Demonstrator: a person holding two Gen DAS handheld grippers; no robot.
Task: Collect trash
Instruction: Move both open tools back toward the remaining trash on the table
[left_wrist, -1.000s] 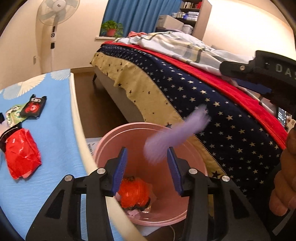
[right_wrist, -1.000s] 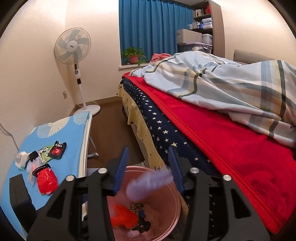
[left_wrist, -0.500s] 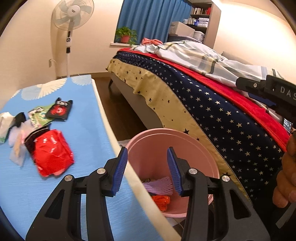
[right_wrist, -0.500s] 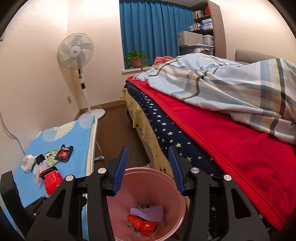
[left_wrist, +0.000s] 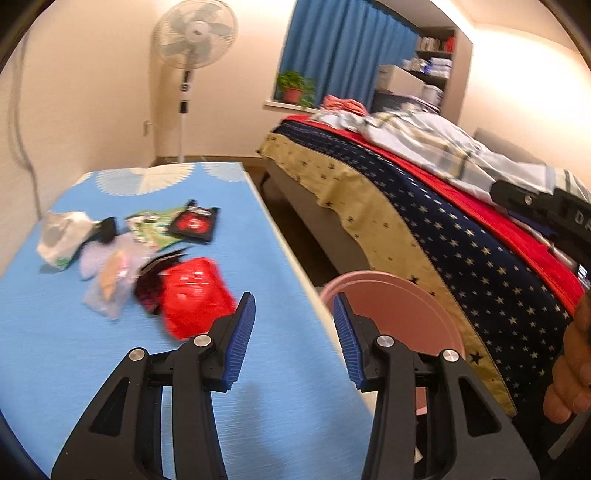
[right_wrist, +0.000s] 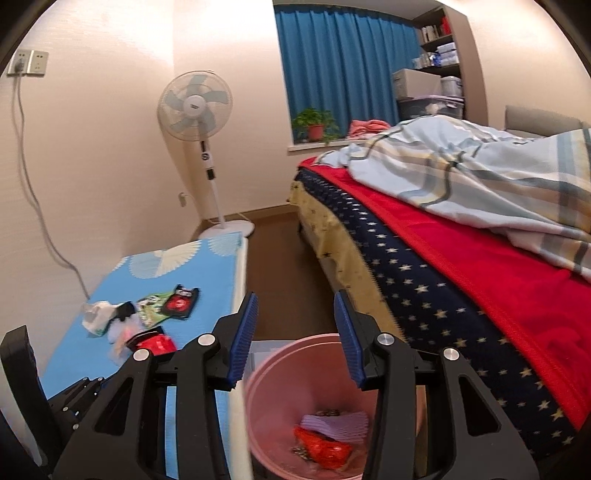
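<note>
My left gripper (left_wrist: 293, 314) is open and empty above the right edge of the blue table (left_wrist: 55, 362), just right of a crumpled red wrapper (left_wrist: 194, 295). Further left lie a black-and-red packet (left_wrist: 194, 222), a green packet (left_wrist: 153, 229), clear plastic wrappers (left_wrist: 107, 277) and a white crumpled bag (left_wrist: 61, 236). My right gripper (right_wrist: 295, 317) is open and empty above the pink bin (right_wrist: 273, 398), which holds a purple wrapper (right_wrist: 338, 422) and a red wrapper (right_wrist: 325, 448). The bin rim (left_wrist: 439, 306) also shows in the left wrist view.
A bed (right_wrist: 461, 266) with a starred blue cover and red blanket stands close on the right of the bin. A standing fan (right_wrist: 195, 107) is at the far wall. Brown floor (right_wrist: 277, 258) runs between table and bed.
The purple wrapper fell from the right gripper into the bin. My left gripper swung left from over the bin to over the table edge. The right gripper rose slightly.
</note>
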